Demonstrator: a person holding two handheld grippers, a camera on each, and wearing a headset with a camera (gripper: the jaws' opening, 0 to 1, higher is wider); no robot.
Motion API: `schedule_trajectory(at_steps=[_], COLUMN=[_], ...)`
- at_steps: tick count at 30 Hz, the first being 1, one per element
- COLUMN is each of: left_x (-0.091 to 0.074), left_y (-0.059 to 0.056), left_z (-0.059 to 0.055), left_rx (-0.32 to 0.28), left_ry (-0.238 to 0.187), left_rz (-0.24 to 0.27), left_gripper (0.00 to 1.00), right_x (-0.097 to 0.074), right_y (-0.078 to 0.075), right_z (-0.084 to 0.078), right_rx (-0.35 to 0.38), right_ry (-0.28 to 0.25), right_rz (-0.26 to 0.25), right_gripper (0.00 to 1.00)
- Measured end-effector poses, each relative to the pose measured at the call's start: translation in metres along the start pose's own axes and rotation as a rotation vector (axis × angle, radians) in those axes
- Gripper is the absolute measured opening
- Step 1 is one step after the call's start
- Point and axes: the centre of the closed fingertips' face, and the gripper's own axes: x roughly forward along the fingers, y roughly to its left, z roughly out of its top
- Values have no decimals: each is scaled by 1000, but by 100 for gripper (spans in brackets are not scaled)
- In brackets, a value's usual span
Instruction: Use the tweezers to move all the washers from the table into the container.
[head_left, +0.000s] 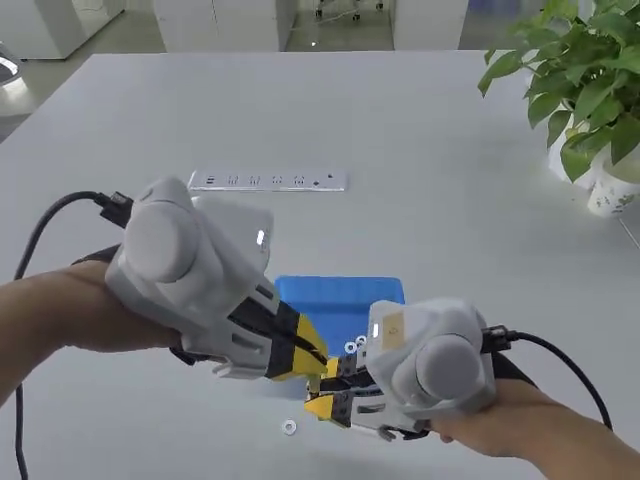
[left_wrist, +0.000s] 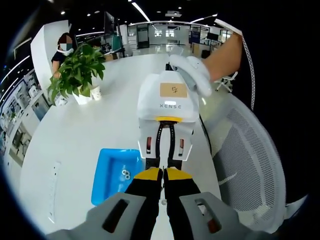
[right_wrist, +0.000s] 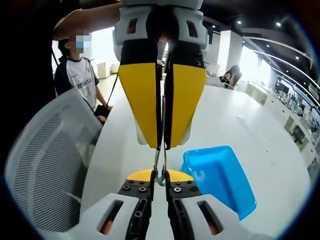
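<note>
The two grippers meet tip to tip over the near part of the table (head_left: 420, 180). The left gripper (head_left: 315, 355) reaches in from the left and the right gripper (head_left: 325, 390) from the lower right. In the right gripper view, the thin metal tweezers (right_wrist: 160, 162) run between the left gripper's yellow jaws, which are closed narrow on them. The tweezers' end sits between the right gripper's own jaws, which are also drawn close. These seem to pinch the end, though the contact is too small to be sure of. Just behind the grippers stands the blue container (head_left: 330, 295) with washers inside (head_left: 355, 345). One washer (head_left: 289, 427) lies on the table in front of the grippers — apart from the container.
</note>
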Motion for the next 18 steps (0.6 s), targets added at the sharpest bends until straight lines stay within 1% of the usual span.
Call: schedule_trajectory(at_steps=[11,16,18], left_x=[-5,-5,-4], left_y=[24,36,42], left_z=[11,12,11], left_rx=[22,29,30], left_ry=[-3,0,0], left_rz=[24,27,27], left_gripper=[5,5,5], right_x=[-6,-6,-6], right_y=[-30,-44,-49], right_z=[6,5,4], right_rx=[-23,-27,-26], right_ry=[0,2,2], right_rz=[-23,-32,-34], right_gripper=[10,10,10])
